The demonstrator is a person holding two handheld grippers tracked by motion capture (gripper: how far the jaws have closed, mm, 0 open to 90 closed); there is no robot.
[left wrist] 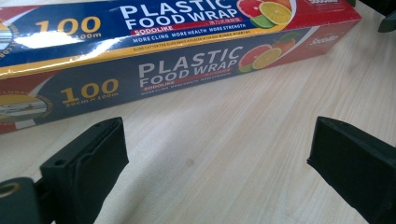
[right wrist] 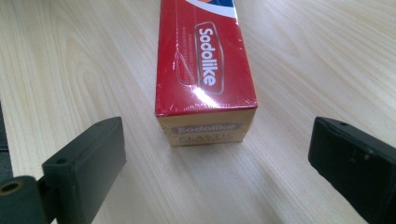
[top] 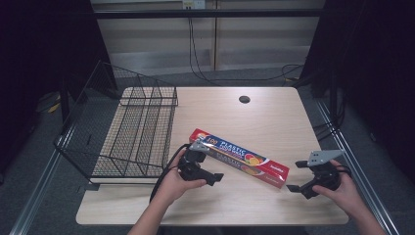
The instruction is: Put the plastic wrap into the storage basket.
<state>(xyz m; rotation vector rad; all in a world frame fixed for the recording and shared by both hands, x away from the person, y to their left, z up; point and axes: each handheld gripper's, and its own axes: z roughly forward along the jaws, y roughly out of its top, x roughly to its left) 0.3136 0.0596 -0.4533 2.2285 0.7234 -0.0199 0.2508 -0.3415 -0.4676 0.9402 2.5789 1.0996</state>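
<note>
A long red and blue box of plastic food wrap [top: 240,159] lies diagonally on the wooden table [top: 274,117]. My left gripper [top: 211,178] rests low beside the box's near long side, jaws open with bare wood between them. In the left gripper view that long side of the box [left wrist: 177,70] lies just beyond the open jaws of the left gripper [left wrist: 217,154]. My right gripper [top: 295,177] faces the box's right end, open. In the right gripper view the box's yellow end face [right wrist: 205,128] sits just ahead of the wide-apart jaws of the right gripper [right wrist: 217,154], touching neither.
A black wire basket rack [top: 122,132] stands on the table's left part, its tall mesh side leaning outward. A round cable hole [top: 244,99] is near the far edge. Cables lie on the floor behind the table.
</note>
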